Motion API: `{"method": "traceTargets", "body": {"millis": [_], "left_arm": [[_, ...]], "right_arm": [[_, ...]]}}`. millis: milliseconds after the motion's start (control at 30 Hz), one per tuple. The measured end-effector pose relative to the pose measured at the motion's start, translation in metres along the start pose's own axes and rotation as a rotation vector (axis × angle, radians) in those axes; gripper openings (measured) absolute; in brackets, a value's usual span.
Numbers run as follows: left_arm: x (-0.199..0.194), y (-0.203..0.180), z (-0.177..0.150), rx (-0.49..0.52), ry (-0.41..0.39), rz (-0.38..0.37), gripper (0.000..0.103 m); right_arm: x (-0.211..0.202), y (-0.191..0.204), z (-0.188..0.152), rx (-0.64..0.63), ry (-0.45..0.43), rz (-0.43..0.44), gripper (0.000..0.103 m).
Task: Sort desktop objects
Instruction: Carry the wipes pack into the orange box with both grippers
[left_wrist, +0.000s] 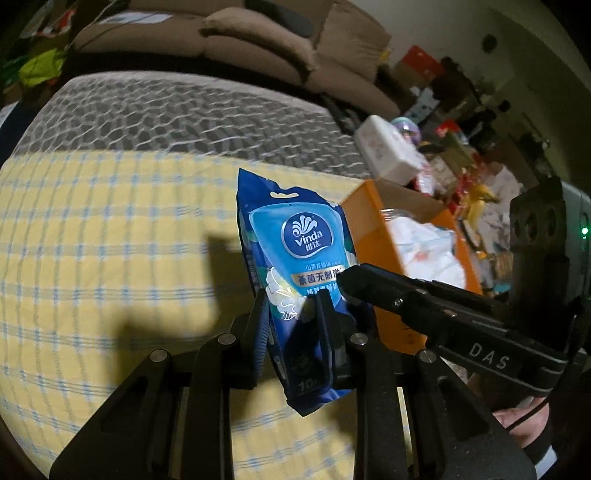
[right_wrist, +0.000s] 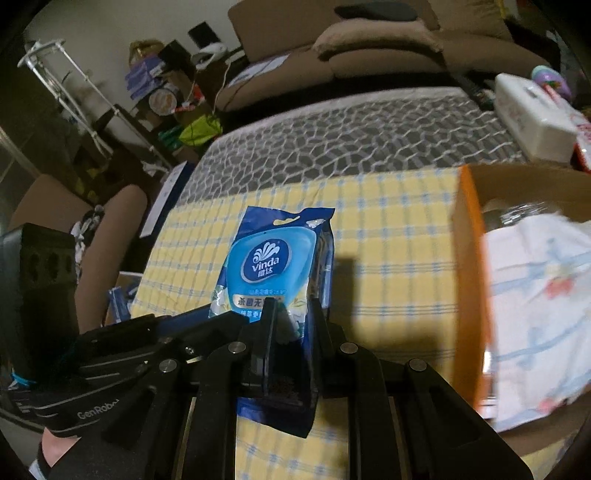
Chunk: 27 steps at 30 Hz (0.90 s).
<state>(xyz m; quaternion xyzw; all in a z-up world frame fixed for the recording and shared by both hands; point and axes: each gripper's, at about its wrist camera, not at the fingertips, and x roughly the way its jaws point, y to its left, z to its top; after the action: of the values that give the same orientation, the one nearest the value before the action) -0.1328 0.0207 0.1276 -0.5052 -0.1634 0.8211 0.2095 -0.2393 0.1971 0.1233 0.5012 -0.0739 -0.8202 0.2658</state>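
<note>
Pinching one blue wipes pack (left_wrist: 295, 258), both the left hand-held gripper (left_wrist: 291, 314) and right hand-held gripper (right_wrist: 291, 321) clamp it.

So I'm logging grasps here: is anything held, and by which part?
The blue Vinda wipes pack is held upright by its lower half, by both the left gripper and the right gripper, jaws on its faces.

Both views are dim, with a black vignette at the rounded fisheye edges. Light comes from behind the cameras, so dark gripper shadows fall on the yellow checked cloth (left_wrist: 110, 240) (right_wrist: 388, 258). The shiny blue wipes packet (left_wrist: 295, 251) (right_wrist: 266, 266) is sharp. The background room is blurred, and straight lines bend strongly.
</note>
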Motion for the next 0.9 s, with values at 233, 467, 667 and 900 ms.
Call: {"method": "traceTargets", "body": {"millis": [233, 467, 667, 900], "left_arm": [[0.02, -0.064, 0.01, 0.027, 0.013, -0.087, 0.022], [0.051, -0.13, 0.015, 0.098, 0.044, -0.121, 0.022], [0.081, -0.169, 0.013, 0.135, 0.078, -0.149, 0.022], [0.117, -0.198, 0.012, 0.132, 0.115, -0.175, 0.022]], "right_arm": [[-0.058, -0.043, 0.007, 0.022, -0.048, -0.056, 0.017], [-0.102, -0.1, 0.004, 0.083, -0.094, -0.107, 0.016], [-0.123, -0.139, -0.003, 0.133, -0.116, -0.132, 0.016], [-0.139, -0.182, -0.011, 0.185, -0.13, -0.146, 0.016]]}}
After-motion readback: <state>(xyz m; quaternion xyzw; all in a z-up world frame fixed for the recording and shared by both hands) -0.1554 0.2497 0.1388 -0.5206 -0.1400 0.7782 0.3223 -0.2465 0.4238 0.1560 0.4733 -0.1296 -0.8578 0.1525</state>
